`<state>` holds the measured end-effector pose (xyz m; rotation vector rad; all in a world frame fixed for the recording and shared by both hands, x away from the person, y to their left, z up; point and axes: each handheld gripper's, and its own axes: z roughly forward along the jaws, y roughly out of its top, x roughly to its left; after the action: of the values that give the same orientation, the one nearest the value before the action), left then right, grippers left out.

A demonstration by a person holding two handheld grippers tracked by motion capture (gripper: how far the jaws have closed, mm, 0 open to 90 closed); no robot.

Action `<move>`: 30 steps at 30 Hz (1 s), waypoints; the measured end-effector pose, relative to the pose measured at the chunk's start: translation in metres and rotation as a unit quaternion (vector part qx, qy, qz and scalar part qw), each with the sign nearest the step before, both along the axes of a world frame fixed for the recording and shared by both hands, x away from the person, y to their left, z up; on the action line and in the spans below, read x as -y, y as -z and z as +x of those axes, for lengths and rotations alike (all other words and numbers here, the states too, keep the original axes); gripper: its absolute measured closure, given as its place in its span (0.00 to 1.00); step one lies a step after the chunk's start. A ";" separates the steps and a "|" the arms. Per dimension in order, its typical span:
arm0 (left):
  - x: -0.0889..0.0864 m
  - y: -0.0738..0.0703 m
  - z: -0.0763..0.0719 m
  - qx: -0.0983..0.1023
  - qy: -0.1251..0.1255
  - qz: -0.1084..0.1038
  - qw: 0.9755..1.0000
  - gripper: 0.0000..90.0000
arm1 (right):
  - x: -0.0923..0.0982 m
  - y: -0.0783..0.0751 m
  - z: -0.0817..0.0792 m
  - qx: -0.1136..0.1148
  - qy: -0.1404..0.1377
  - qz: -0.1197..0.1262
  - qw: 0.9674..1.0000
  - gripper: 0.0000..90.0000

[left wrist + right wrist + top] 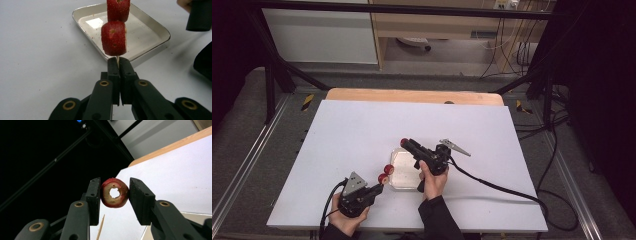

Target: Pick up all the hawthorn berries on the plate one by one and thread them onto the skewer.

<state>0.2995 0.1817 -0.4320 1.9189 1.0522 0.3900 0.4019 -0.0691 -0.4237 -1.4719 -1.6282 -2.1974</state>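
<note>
White sheet (362,150) covers my table, a wooden edge (412,95) at its far side, dark frame and cables beyond. From above, my left gripper (379,186) sits near-left of the steel tray (398,170); my right gripper (407,143) hovers past the tray's far edge. Along my left jaws, clamped tight on a skewer (117,59) carrying two red fruit pieces (114,38) above the tray (150,25). Along my right jaws, the pads pinch a cored fruit ring (114,192). I should line its hole squarely with the skewer tip (100,227), then slide gently.
</note>
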 end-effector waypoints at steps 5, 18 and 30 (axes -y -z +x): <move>0.009 0.000 0.000 0.005 -0.006 -0.013 1.000 0.98 | -0.003 0.006 0.000 -0.008 0.010 0.037 0.999 0.70; 0.017 0.003 0.002 0.010 -0.028 -0.028 0.999 0.98 | -0.006 0.011 -0.004 -0.014 0.021 0.088 0.996 0.70; 0.020 0.005 0.002 0.007 -0.026 -0.027 0.999 0.98 | -0.008 0.016 -0.004 -0.018 0.021 0.105 0.994 0.70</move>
<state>0.3018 0.1621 -0.4365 1.8401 1.0947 0.4003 0.3977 -0.0608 -0.4393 -1.4911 -1.3194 -2.2676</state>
